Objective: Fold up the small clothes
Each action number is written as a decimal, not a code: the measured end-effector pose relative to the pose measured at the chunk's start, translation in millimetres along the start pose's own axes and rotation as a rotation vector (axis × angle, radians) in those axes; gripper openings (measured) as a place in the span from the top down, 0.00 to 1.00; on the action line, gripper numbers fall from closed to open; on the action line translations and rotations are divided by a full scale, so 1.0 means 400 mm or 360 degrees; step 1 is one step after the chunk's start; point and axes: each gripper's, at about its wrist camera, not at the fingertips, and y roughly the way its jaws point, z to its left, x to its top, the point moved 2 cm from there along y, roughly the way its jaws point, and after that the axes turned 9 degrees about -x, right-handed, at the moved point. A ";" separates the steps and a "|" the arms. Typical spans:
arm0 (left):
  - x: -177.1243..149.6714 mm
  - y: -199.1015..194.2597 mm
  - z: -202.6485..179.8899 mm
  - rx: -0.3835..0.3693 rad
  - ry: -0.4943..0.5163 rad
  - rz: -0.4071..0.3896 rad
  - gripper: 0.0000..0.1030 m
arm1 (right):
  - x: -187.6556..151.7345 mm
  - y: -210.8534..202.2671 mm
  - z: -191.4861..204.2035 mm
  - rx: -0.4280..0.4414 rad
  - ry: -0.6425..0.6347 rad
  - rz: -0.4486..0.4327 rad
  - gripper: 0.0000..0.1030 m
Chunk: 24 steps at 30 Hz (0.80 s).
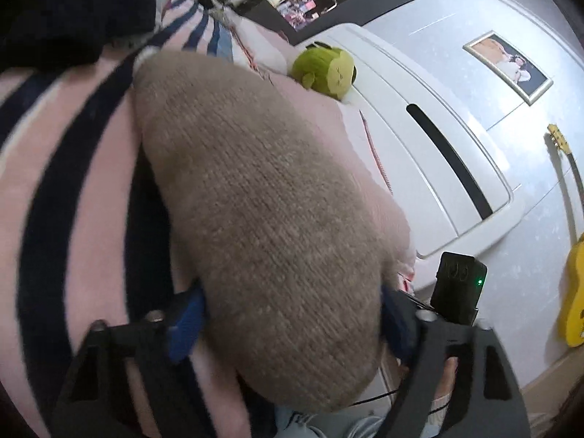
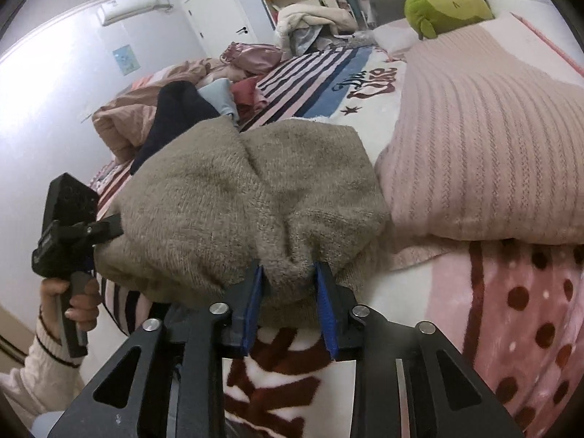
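Both claws grip one taupe knitted garment (image 2: 248, 200): right gripper (image 2: 288, 292) pinches a bunched edge, left gripper (image 1: 292, 321) prob. clamped too. Mid-fold; next, lay it flat ahead.

At the upper left of the right wrist view there is a pale white wall (image 2: 54, 84) with a white air conditioner unit (image 2: 133, 7) high on it, and a white panelled door (image 2: 215, 14) beside. A bed with a pink, navy-striped blanket (image 2: 310, 73) fills the middle. In the left wrist view a white glossy headboard (image 1: 430, 153) crosses the centre right, a framed picture (image 1: 509, 65) hangs at upper right, and a yellow guitar (image 1: 573, 270) leans at the right edge.
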 end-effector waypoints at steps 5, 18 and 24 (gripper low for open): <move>0.001 -0.057 -0.037 0.0082 0.0084 -0.0053 0.43 | 0.004 0.003 0.031 0.0081 -0.0004 0.0034 0.73; 0.010 -0.312 0.020 0.0184 0.0175 0.0020 0.16 | 0.053 0.048 0.141 0.0557 0.0046 0.0241 0.23; 0.088 -0.262 0.118 -0.0019 0.0004 0.0169 0.10 | 0.137 0.096 0.028 0.0405 0.0087 0.0369 0.15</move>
